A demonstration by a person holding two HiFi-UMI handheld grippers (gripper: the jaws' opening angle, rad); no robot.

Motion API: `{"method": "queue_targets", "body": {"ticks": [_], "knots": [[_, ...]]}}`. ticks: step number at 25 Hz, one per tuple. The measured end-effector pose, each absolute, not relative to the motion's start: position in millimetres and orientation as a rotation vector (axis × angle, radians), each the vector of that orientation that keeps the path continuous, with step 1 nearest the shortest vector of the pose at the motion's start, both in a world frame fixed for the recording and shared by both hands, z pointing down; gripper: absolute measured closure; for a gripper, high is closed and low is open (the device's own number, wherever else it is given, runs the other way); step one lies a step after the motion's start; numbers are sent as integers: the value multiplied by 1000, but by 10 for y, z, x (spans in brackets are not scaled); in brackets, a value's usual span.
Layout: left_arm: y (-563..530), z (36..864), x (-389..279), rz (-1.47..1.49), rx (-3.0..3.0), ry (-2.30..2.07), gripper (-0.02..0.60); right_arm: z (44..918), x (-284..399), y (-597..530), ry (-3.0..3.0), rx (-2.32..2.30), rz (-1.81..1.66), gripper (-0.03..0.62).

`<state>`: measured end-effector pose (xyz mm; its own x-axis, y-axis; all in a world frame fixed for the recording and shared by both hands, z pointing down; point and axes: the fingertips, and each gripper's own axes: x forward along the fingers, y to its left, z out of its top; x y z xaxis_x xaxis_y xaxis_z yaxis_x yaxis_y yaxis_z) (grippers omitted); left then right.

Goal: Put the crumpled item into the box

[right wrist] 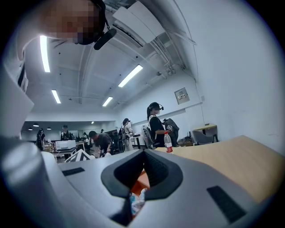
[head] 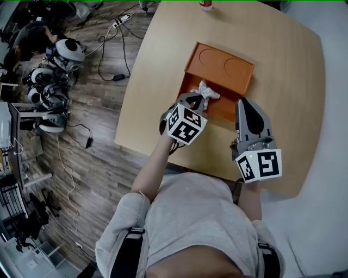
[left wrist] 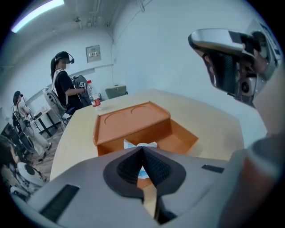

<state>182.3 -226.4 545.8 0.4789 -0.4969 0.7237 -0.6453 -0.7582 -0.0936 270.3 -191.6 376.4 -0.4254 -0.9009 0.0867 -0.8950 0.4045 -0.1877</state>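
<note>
An orange box lies open on the wooden table, its lid flipped back. The crumpled white item sits over the box's near half. My left gripper is at that item, jaws shut on its near edge. In the left gripper view the item shows just past the closed tips of the left gripper, with the box behind. My right gripper hovers at the box's right edge, shut and empty. In the right gripper view a bit of the item shows below the shut right gripper.
A bottle with a red label stands at the table's far edge. Cables and several devices lie on the wooden floor to the left. A person stands beyond the table, others farther back.
</note>
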Motion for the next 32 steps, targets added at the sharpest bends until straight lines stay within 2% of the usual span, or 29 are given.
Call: {"method": "queue_targets", "body": {"ticks": [6,14,22,32], "knots": [[-2080,4917,1722,755,2640,-984,568,3749,2518,-1759,2597,-1705,-301,583],[-1827,4182,1407,440,2734,-1037,568,3635,2334,-1490,2566,-1783,-239,583],[-1573,3580,955,190,2785,-1073,569,3428,2096,-1200,2536,-1857,-163,583],[-1103,3142,499,57,2836,-1032,569,3070,1704,-666,2494,-1912,-84,583]]}}
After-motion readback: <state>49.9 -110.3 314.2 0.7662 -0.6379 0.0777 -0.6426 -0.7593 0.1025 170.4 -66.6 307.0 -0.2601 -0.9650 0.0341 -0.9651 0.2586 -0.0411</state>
